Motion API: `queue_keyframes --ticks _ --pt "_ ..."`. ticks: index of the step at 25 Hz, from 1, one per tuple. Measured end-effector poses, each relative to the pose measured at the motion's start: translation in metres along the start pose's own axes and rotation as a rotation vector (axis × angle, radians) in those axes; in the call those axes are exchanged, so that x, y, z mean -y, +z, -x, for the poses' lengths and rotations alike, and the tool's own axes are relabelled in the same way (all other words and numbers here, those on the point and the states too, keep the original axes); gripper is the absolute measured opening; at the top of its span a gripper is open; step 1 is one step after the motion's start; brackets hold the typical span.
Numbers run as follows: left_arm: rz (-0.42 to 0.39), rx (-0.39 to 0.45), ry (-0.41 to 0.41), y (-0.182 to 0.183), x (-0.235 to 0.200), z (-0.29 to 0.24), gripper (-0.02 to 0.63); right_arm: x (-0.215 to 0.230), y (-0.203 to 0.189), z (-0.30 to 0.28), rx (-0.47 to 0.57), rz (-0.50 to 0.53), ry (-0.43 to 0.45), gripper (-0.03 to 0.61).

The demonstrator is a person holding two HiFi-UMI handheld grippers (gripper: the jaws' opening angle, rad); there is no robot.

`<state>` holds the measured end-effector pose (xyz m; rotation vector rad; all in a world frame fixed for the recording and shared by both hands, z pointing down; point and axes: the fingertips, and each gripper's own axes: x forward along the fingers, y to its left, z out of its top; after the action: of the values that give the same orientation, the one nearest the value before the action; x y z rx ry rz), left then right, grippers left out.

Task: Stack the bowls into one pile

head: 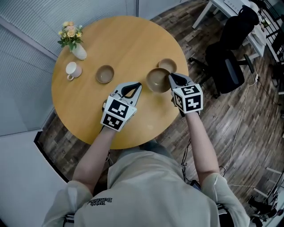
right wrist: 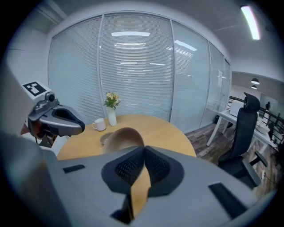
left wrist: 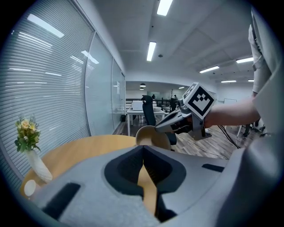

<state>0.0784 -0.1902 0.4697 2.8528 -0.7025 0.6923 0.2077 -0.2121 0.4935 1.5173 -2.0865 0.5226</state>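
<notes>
Three brown bowls are on or over the round wooden table (head: 133,40). A small bowl (head: 105,74) rests left of centre, and another small one (head: 167,65) sits near the right edge. The larger bowl (head: 158,80) hangs tilted in front of it, with my right gripper (head: 170,76) shut on its near rim. That held bowl (right wrist: 125,137) shows just past the right jaw tips (right wrist: 144,148), and its inside (left wrist: 152,135) faces the left gripper view. My left gripper (head: 139,85) is shut and empty over bare wood, left of the held bowl; its tips (left wrist: 143,147) meet.
A white cup (head: 72,70) and a vase of flowers (head: 75,44) stand at the table's far left. A black office chair (head: 230,66) and a white desk (head: 230,9) are off the table's right side, over wooden floor with cables.
</notes>
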Motion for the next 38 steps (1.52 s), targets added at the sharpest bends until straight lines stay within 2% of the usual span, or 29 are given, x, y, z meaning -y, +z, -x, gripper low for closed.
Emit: queue_keyframes --ticks 12,22,27,38 --pt "-0.014 -0.020 -0.017 0.021 -0.006 -0.051 0.020 0.067 0.004 -0.027 -0.008 0.004 -0.047 0.031" --pt "0.009 -0.054 -0.048 0.016 -0.006 -0.090 0.020 0.100 -0.022 -0.067 -0.083 -0.017 -0.074 0.031" --pt "0.005 -0.083 -0.049 0.007 -0.008 -0.101 0.020 0.114 -0.045 -0.089 -0.116 -0.099 -0.086 0.031" --pt "0.042 -0.111 -0.081 -0.018 0.003 -0.127 0.020 0.137 -0.078 -0.114 -0.175 -0.192 -0.130 0.031"
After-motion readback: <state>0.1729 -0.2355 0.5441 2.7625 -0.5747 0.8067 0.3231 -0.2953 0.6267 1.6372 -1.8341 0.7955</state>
